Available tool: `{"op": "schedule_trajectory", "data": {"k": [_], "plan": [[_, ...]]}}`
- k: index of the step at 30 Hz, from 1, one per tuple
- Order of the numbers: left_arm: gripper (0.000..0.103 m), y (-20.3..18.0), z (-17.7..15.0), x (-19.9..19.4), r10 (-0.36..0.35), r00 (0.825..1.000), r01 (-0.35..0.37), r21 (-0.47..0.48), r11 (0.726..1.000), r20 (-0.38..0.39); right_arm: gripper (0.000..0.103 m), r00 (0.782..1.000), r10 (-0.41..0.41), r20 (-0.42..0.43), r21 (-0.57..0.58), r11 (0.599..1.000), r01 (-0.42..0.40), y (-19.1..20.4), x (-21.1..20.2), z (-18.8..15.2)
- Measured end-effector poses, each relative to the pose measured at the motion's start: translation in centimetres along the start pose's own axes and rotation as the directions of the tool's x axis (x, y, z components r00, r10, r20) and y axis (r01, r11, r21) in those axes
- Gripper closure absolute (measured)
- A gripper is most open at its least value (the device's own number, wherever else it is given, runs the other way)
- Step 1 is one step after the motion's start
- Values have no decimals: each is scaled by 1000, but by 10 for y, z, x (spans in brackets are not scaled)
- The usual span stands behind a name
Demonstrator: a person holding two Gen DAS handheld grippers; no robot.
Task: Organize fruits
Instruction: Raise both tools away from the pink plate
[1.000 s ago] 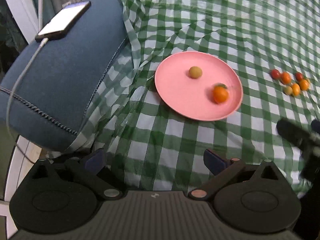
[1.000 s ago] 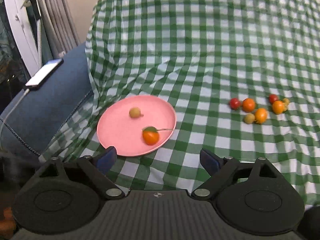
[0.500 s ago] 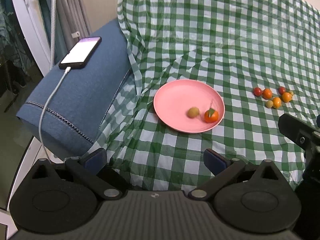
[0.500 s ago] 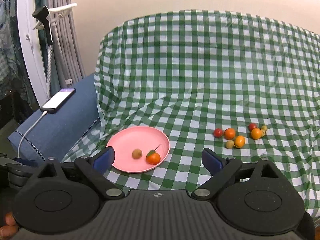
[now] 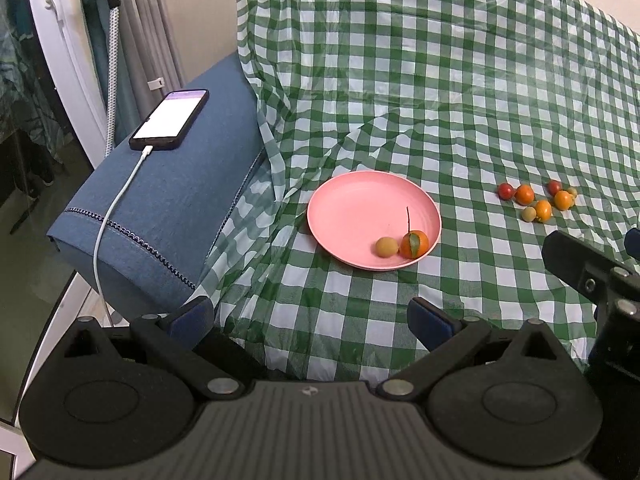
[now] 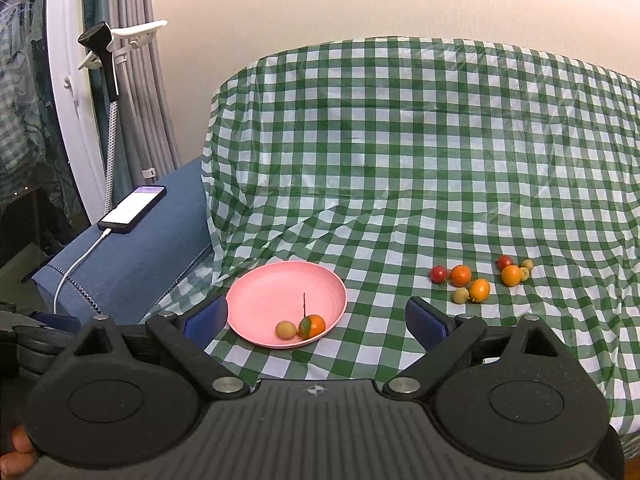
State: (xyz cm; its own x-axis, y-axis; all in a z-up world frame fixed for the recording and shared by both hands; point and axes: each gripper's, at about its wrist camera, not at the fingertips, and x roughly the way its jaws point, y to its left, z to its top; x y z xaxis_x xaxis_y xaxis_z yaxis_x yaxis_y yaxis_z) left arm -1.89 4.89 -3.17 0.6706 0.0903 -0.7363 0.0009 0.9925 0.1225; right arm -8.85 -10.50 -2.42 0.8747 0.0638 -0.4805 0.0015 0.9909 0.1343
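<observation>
A pink plate (image 5: 352, 204) (image 6: 280, 284) lies on the green checked cloth (image 5: 440, 100). In it sit an orange with a leaf and stem (image 5: 414, 243) (image 6: 313, 325) and a small yellow fruit (image 5: 386, 247) (image 6: 285, 329), side by side near the plate's front rim. Several small red, orange and yellow fruits (image 5: 536, 200) (image 6: 476, 280) lie in a loose cluster on the cloth to the right. My left gripper (image 5: 308, 320) is open and empty, well short of the plate. My right gripper (image 6: 316, 320) is open too, nothing between its fingers, held above the cloth's front edge.
A blue cushioned armrest (image 5: 168, 208) at the left carries a phone (image 5: 170, 119) (image 6: 132, 209) on a white charging cable (image 5: 116, 216). A curtain and a white door frame (image 6: 68, 120) stand behind it. The right gripper's body (image 5: 592, 276) shows at the left view's right edge.
Both grippers have pulled back and risen, so the plate and fruit cluster look smaller and farther. The two fruits have rolled together to the plate's front rim. Both grippers stay open.
</observation>
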Motion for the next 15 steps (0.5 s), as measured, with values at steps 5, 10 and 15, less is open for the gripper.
{"op": "schedule_trajectory", "data": {"k": [5,10,15], "plan": [[0,0,0,2,-3,1000,3,5,1000,-5,7,1000,4,-10,6,1000,-4,0,1,-2],[0,0,0,5,-5,1000,5,11,1000,-11,7,1000,7,-18,10,1000,-7,-2,2,-3],[0,1,-1,9,-5,1000,6,14,1000,-23,7,999,12,-30,17,1000,-11,-3,6,-6]]}}
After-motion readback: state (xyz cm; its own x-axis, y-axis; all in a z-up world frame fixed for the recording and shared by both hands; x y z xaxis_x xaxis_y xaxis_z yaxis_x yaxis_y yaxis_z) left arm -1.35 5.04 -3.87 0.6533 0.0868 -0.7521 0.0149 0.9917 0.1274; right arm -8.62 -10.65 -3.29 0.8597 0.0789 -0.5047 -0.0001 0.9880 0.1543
